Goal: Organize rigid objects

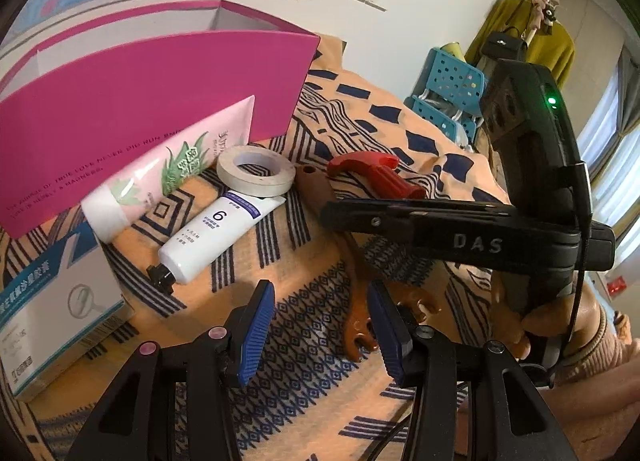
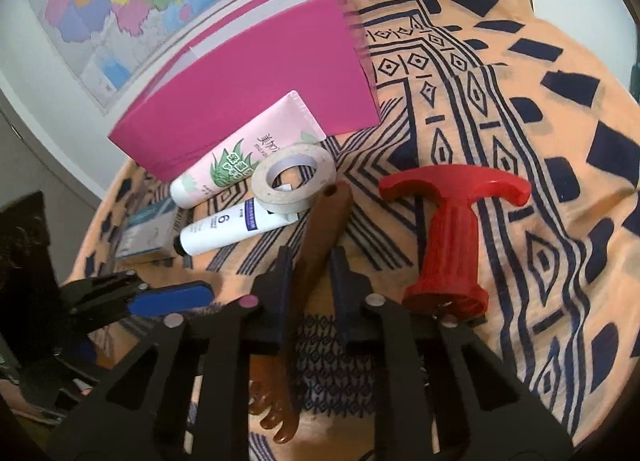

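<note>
right gripper [image 2: 310, 261]: fingers clamped on the brown wooden back scratcher [image 2: 320, 229] at mid-handle. the scratcher lies on the patterned orange cloth [image 2: 500, 133] over the surface, hole end pointing toward the tape roll [image 2: 294, 181], claw end toward the camera and under the gripper body. in the left wrist view the right gripper crosses the handle from the right, so the grip reads as set.

left gripper [image 1: 320, 325]: fingers apart, nothing between them, hovering over bare cloth just left of the scratcher's claw end.

other items in 1 cluster:
- pink tube [image 2: 244, 149] leaning against the magenta box [image 2: 256, 101]
- white tube marked 6 [image 2: 236, 227], lying flat, its crimped end tucked under the tape roll
- red t-handle tool [image 2: 452, 233] just right of the scratcher, apart from it
- blue-and-white carton [image 1: 52, 313] at the left edge

step in hand (judgement): grasp of the scratcher, the first rigid piece to go; nothing appears lifted off the cloth yet.

next move calls for (judgement): a straight lift that keeps the long handle level, since the grip is not at either end and it may pivot; clearance from the tape roll and the red tool on the way; then carry toward the magenta box, open at the top, which looks like the likely destination. inside of the box not visible, so free room there cannot be told.
</note>
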The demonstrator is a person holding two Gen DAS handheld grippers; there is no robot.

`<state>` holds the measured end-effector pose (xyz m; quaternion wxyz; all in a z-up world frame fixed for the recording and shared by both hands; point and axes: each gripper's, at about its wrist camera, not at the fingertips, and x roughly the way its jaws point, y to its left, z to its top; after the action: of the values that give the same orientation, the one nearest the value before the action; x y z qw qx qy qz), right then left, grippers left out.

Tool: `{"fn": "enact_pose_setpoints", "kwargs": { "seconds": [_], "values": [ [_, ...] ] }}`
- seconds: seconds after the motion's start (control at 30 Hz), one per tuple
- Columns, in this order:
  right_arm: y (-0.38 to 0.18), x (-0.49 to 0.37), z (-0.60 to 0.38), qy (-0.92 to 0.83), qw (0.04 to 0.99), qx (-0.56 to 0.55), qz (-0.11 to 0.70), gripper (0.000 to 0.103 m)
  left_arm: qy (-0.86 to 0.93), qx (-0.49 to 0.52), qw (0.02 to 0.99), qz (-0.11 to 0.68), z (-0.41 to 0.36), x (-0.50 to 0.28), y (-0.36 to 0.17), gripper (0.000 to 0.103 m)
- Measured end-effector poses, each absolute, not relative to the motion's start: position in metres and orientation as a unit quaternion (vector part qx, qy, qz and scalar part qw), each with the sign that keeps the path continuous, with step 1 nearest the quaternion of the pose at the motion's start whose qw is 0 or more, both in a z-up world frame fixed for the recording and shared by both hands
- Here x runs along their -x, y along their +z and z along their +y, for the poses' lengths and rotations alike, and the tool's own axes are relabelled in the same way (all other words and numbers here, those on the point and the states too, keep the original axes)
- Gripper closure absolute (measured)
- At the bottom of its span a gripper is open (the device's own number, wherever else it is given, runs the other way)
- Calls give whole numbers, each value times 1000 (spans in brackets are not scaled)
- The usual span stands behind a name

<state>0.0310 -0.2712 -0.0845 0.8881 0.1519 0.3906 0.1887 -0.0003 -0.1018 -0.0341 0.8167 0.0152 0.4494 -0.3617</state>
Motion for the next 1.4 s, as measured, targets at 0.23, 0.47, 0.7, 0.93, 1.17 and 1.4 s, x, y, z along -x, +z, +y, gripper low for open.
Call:
{"fn": "enact_pose_setpoints", "kwargs": {
  "seconds": [0.23, 0.47, 0.7, 0.93, 1.17, 1.4],
  "values": [
    [-82, -31, -274, 199, 884, -164, 391, 95, -369, -10, 808, 459, -110, -3, -39, 54],
    [-83, -35, -264, 180, 889, -137, 399, 63, -371, -15, 807, 458, -112, -2, -39, 54],
    [-82, -36, -244, 161, 906, -74, 384, 73, -367, -19, 809, 458, -113, -2, -40, 54],
    [-84, -30, -270, 207, 888, -168, 375, 86, -369, -25, 808, 458, -120, -6, -39, 54],
    [-85, -29, -270, 236, 874, -199, 375, 87, -393, -2, 790, 471, -132, -21, -42, 54],
    [-87, -36, -267, 255, 861, -195, 394, 75, -390, 7, 792, 471, -129, -24, -43, 67]
  ]
}}
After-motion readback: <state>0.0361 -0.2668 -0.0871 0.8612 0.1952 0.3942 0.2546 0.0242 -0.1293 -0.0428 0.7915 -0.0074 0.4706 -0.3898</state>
